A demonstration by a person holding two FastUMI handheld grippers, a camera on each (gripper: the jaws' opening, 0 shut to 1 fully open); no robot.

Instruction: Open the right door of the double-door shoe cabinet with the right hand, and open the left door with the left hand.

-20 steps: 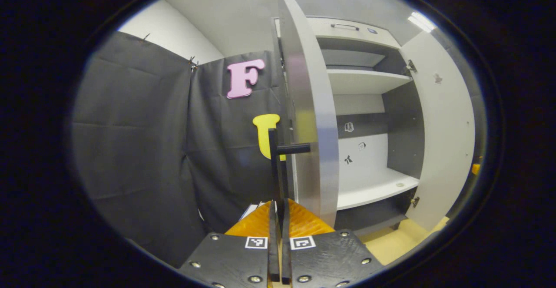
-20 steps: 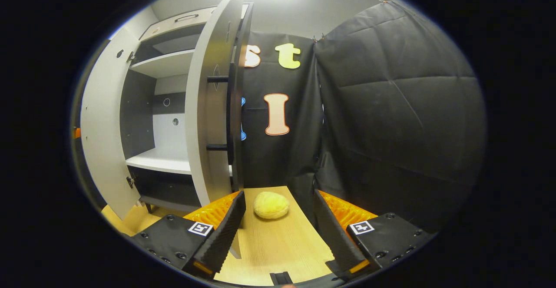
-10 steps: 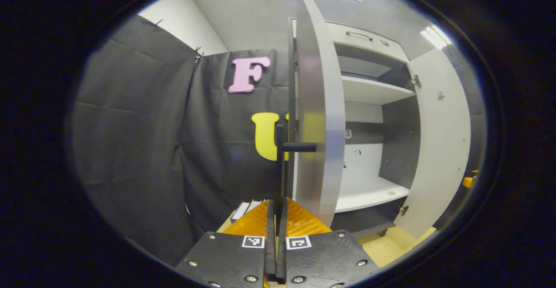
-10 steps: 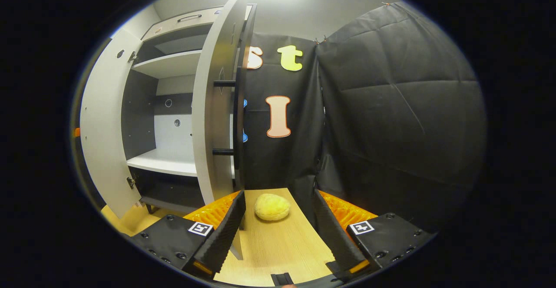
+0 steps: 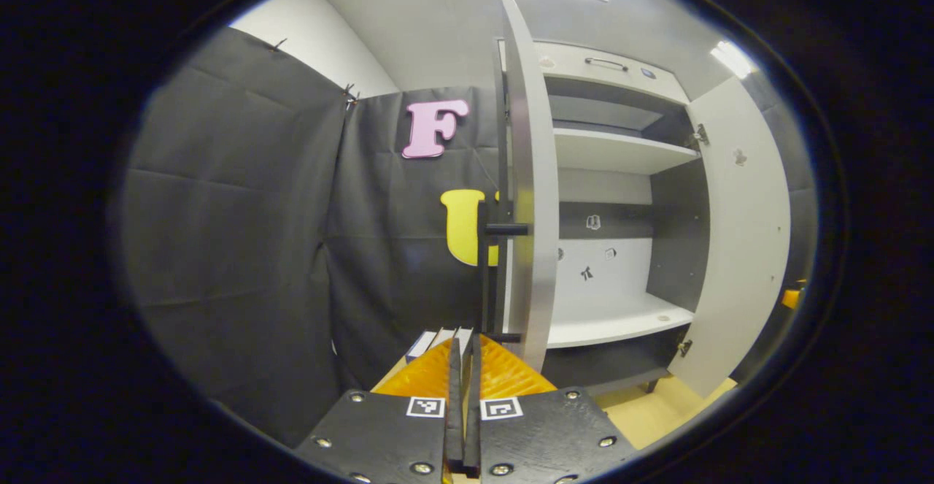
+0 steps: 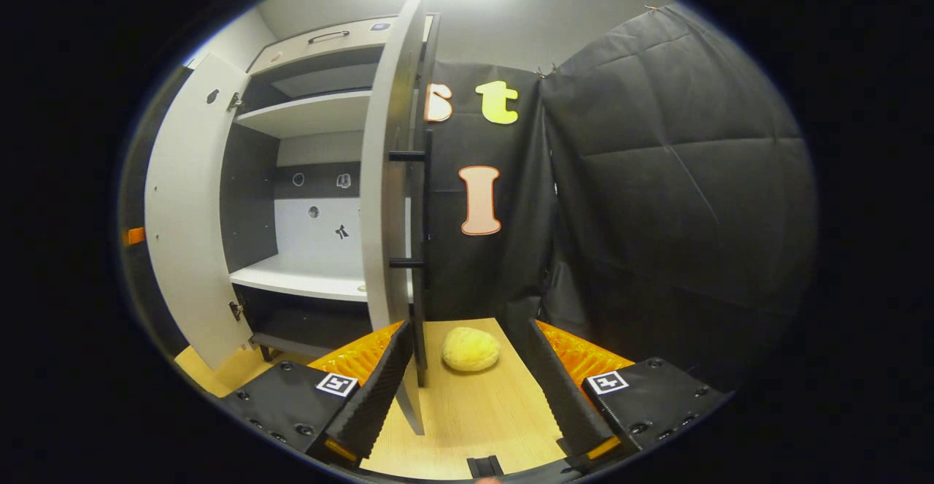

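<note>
Both doors of the shoe cabinet stand open. In the left gripper view the left door [image 5: 527, 177] is edge-on, with its black bar handle [image 5: 485, 279] on the outer face. My left gripper [image 5: 465, 338] is shut just short of the handle's lower end, with nothing visibly between its fingers. The right door [image 5: 740, 236] hangs open at the far right. In the right gripper view that door [image 6: 383, 177] is edge-on with its handle [image 6: 423, 206] just beyond my left finger. My right gripper [image 6: 467, 389] is open and holds nothing. The left door [image 6: 190, 214] hangs open beyond.
Bare white shelves [image 5: 620, 316] and a top drawer [image 5: 606, 64] show inside the cabinet. A yellow plush lump [image 6: 471, 349] lies on the wooden surface [image 6: 474, 418] ahead of my right gripper. Some flat books [image 5: 430, 342] lie beside my left fingertips. Black cloth walls close in on both sides.
My left gripper has drawn back, so the left door's handle is now farther off and clear of the shut fingers. The right gripper view has shifted a little, and the right door sits nearer its centre.
</note>
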